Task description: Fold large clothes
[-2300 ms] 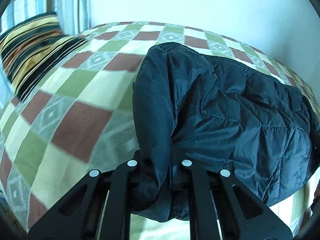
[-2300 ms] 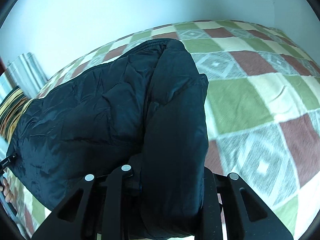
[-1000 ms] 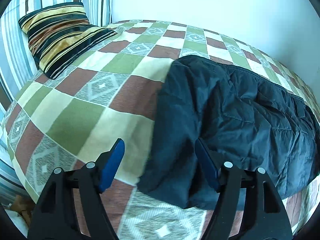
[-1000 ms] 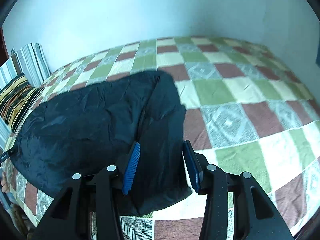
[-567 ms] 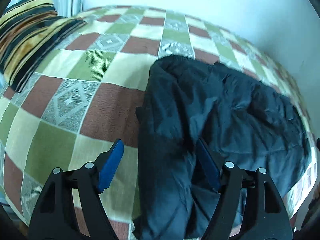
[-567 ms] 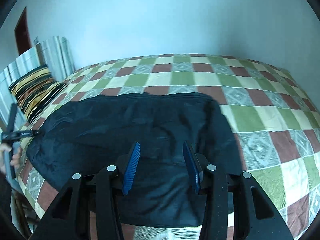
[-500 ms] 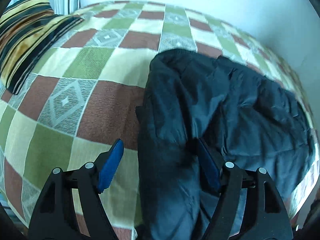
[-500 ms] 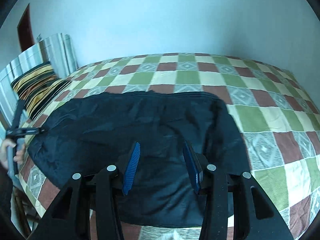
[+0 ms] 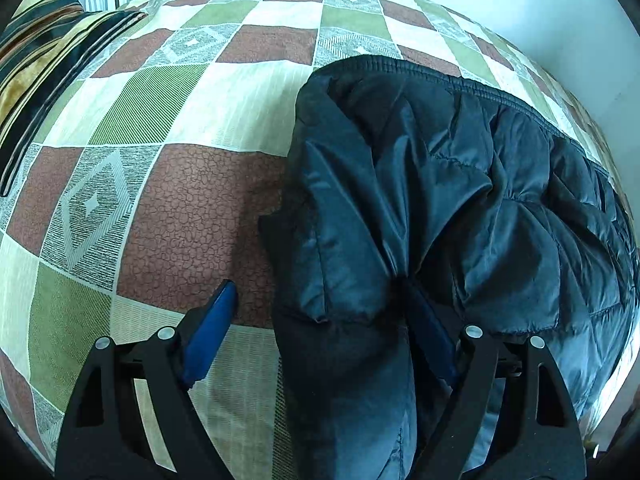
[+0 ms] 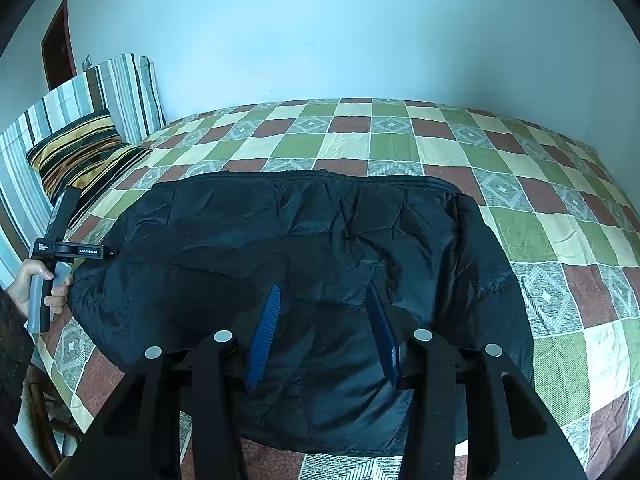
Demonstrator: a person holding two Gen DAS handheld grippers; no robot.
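A dark navy padded jacket point(image 10: 304, 248) lies folded on the checkered bedspread point(image 10: 400, 144). In the left wrist view the jacket point(image 9: 440, 200) fills the right half. My left gripper point(image 9: 320, 320) is open, low over the jacket's left edge; a thick fold lies between its blue pads, the right pad point(image 9: 432, 336) pressed into the fabric. It shows in the right wrist view point(image 10: 108, 253) at the jacket's left end, held by a hand. My right gripper point(image 10: 324, 312) is open and empty, raised above the jacket's near edge.
A striped black and gold pillow point(image 10: 80, 152) leans on a striped headboard cushion point(image 10: 120, 84) at the bed's left end. A pale wall point(image 10: 320, 32) runs behind the bed. The bed's near edge point(image 10: 360, 464) is below my right gripper.
Both grippers let go of the jacket sleeves and opened. My right gripper pulled back and up. My left gripper moved down and closer onto the jacket's left edge.
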